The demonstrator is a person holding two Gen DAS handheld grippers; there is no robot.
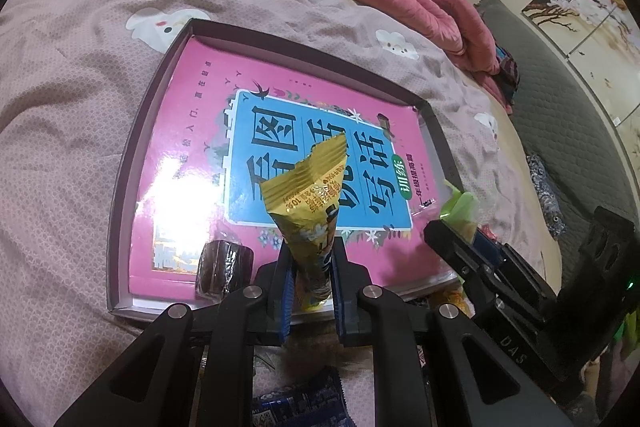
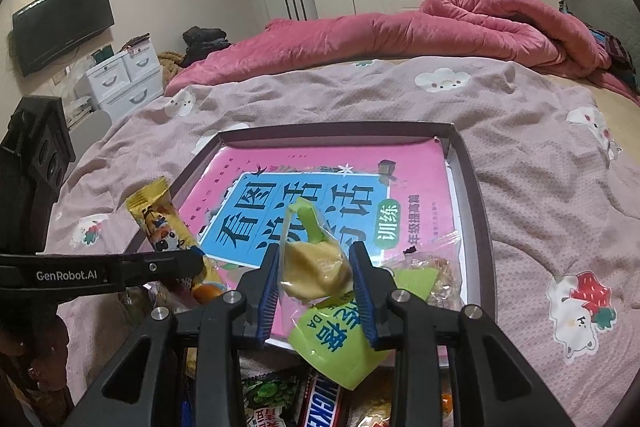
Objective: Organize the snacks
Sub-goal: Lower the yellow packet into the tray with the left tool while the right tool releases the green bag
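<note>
On a bed (image 2: 520,155) spread with a pink cartoon-print cover, a shallow dark-rimmed tray (image 1: 120,211) holds a pink and blue picture book (image 1: 192,131). The left hand-held gripper (image 1: 311,267) is clamped on a yellow snack (image 1: 308,211), whose crimped end rises over the book near the tray's front edge. Just left of it, a brown wrapped cake (image 1: 224,269) lies on the book. The right hand-held gripper (image 2: 316,275) pinches a pale pastry in a clear-and-green wrapper (image 2: 316,269) above the tray's front right area, beside another clear-wrapped snack (image 2: 436,279) resting in the tray. More packets, a chocolate bar (image 2: 320,403) among them, lie below the right hand-held gripper.
</note>
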